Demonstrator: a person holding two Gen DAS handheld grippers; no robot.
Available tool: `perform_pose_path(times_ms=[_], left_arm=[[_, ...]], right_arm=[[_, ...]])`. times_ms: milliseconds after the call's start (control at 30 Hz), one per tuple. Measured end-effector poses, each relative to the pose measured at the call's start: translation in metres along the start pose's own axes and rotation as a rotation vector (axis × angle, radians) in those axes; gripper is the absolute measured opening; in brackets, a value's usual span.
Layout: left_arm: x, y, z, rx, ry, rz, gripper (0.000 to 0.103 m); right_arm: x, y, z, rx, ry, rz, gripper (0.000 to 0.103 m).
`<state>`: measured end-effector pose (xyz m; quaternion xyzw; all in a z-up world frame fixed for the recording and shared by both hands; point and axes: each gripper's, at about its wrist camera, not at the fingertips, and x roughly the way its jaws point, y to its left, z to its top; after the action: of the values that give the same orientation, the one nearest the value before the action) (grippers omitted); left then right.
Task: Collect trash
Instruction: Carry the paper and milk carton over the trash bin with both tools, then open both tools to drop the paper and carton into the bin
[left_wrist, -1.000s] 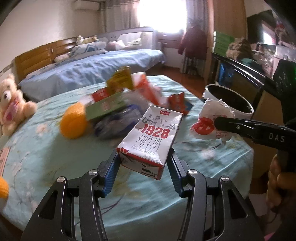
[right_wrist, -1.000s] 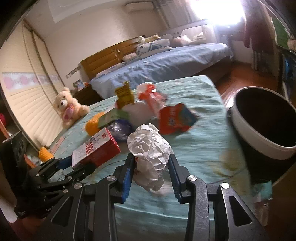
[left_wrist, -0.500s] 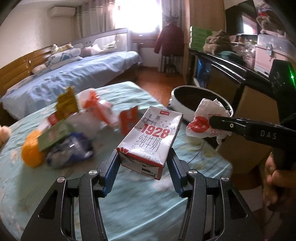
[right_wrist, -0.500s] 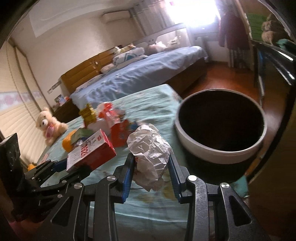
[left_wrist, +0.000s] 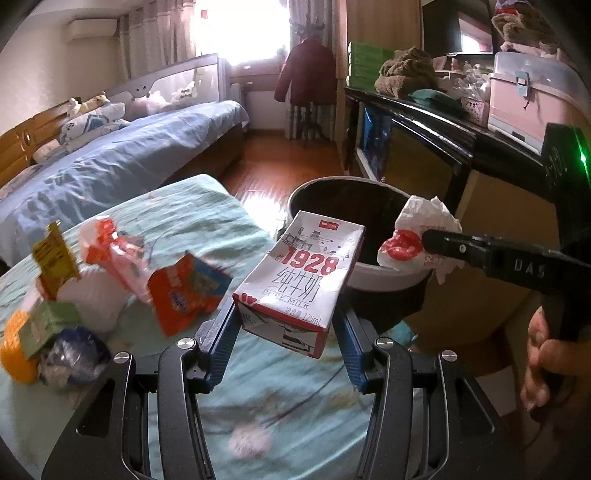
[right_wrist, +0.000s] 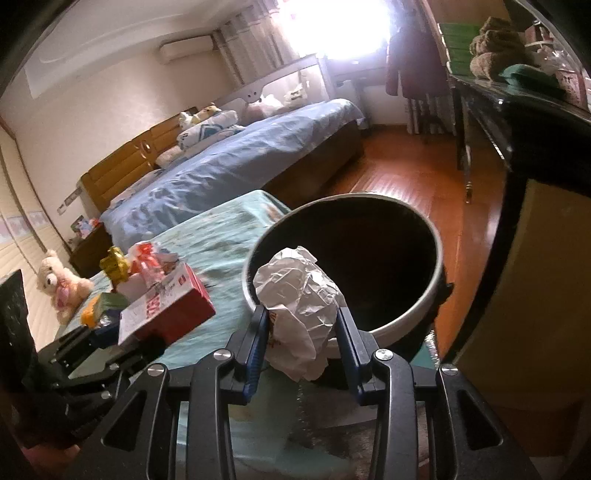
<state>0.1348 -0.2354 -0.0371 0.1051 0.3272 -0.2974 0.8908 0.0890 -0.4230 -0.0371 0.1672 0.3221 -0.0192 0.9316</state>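
Sunlit bedroom, with a blue-covered bed at the far left and a table under a teal floral cloth in the foreground: both handheld grippers hang at the table's right edge, each carrying one piece of trash toward the dark, white-rimmed trash bin standing beside it. The left gripper pinches a small "1928" pure-milk carton by its two side faces, jaws pressed flat against them, the carton tilted with its far end reaching toward the bin's near rim, a hold that seems meant to keep it steady until it is over the opening. The right gripper clamps a crumpled white paper wrapper, its top already over the bin's mouth, so letting go looks close. Seen from the left camera, that gripper extends level from the right, the person's right hand wrapped low around its handle. More wrappers, a green box and an orange item wait in a heap on the table's left, uncollected.
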Motion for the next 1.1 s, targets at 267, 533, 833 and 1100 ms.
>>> perform_pose_path(times_ms=[267, 533, 833, 1100], left_arm=[[0.019, -0.014, 0.022, 0.025, 0.009, -0.007, 0.050], [0.038, -0.024, 0.038, 0.032, 0.031, -0.022, 0.050], [0.054, -0.032, 0.049, 0.043, 0.050, -0.038, 0.050], [0.059, -0.033, 0.056, 0.049, 0.051, -0.059, 0.051]], right_arm=[[0.008, -0.014, 0.009, 0.006, 0.002, -0.053, 0.037], [0.012, -0.026, 0.023, 0.016, -0.004, -0.086, 0.037], [0.022, -0.033, 0.031, 0.025, 0.010, -0.102, 0.037], [0.029, -0.033, 0.036, 0.023, 0.019, -0.114, 0.040]])
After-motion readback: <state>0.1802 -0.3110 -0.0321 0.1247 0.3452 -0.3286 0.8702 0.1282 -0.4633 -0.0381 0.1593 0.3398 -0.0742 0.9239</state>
